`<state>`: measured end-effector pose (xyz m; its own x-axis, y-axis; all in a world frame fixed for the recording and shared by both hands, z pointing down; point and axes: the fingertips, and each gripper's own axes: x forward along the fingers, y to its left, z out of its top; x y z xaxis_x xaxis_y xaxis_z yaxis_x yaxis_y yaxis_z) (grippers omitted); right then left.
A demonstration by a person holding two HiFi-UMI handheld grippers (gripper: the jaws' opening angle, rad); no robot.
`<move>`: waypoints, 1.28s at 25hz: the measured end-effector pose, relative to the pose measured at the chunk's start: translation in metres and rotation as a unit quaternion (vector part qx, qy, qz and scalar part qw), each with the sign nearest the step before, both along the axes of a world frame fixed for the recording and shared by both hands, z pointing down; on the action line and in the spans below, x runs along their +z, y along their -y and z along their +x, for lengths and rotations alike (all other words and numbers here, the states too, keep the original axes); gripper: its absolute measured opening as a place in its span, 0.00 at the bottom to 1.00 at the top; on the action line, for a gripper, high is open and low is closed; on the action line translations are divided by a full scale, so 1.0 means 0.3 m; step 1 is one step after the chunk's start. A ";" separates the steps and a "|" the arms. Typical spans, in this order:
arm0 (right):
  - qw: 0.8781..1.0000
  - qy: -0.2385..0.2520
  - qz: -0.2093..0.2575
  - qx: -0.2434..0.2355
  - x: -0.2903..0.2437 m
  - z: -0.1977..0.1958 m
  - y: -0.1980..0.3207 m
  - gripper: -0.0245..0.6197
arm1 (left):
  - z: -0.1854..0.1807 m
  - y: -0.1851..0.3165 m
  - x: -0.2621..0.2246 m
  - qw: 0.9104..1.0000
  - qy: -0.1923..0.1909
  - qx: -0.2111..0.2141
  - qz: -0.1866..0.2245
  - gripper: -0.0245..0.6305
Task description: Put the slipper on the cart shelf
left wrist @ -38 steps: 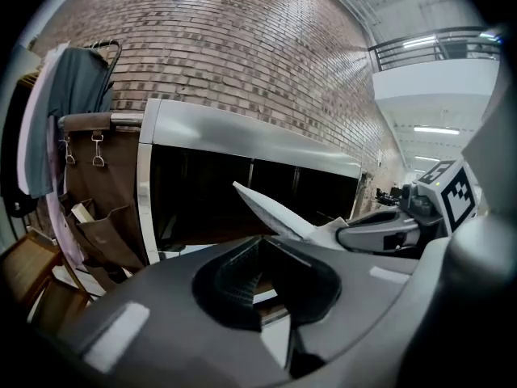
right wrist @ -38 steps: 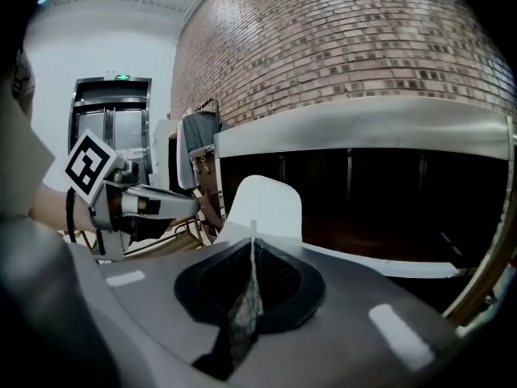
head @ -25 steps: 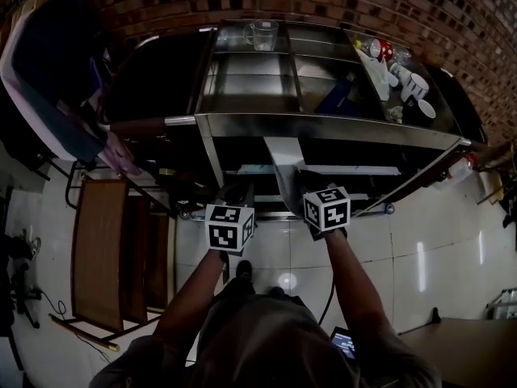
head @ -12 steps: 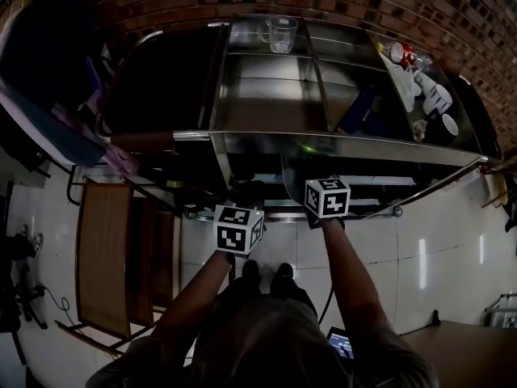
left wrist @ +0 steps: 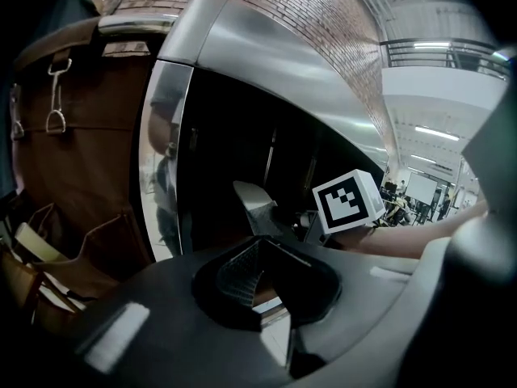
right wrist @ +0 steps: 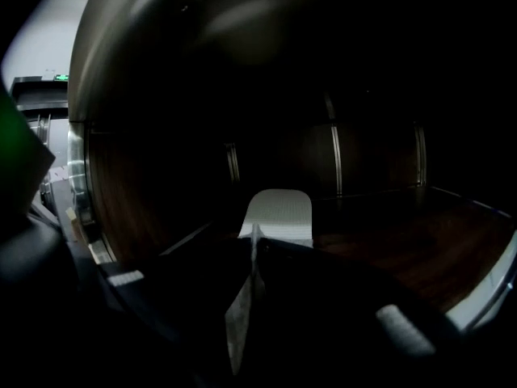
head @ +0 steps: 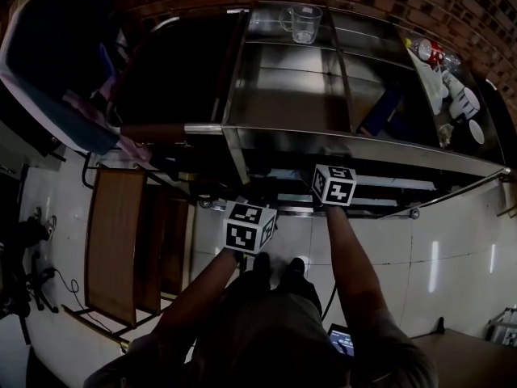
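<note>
The slipper (right wrist: 279, 214) is pale grey; in the right gripper view it reaches forward into the dark lower shelf of the steel cart (head: 339, 140). My right gripper (right wrist: 253, 245) is shut on its near edge, though its jaws have just been opening a little with the slipper still between them. The left gripper view shows the slipper (left wrist: 257, 206) beside the right gripper's marker cube (left wrist: 348, 203). My left gripper (left wrist: 258, 246) is shut on nothing and hangs back outside the cart. In the head view the cart's top hides the slipper; both marker cubes (head: 249, 226) (head: 334, 184) show.
A clear measuring jug (head: 300, 23) stands on the cart's top at the back, with cups and a red item (head: 452, 87) at its right end. A wooden folding rack (head: 121, 249) stands on the tiled floor to the left. A brown bag (left wrist: 73, 136) hangs beside the cart.
My right gripper has moved forward and down under the cart's top with the slipper, which no longer shows in the head view. The left gripper has shifted a little.
</note>
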<state>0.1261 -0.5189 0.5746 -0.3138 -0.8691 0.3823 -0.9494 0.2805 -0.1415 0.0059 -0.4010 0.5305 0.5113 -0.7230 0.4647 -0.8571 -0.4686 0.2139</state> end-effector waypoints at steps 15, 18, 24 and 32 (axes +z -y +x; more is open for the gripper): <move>0.999 0.024 0.032 0.000 -0.080 0.002 -0.093 0.14 | -0.013 -0.023 -0.026 1.000 -0.006 0.017 0.012 0.05; 0.999 0.026 0.038 -0.003 -0.119 0.015 -0.158 0.13 | 0.005 -0.029 -0.041 0.999 -0.011 0.027 0.019 0.05; 0.998 0.026 0.057 -0.032 -0.226 0.040 -0.294 0.04 | 0.050 -0.048 -0.085 0.999 -0.018 0.032 0.031 0.05; 0.995 0.034 0.070 -0.068 -0.343 0.096 -0.487 0.04 | 0.134 -0.143 -0.163 0.998 -0.021 0.025 0.053 0.05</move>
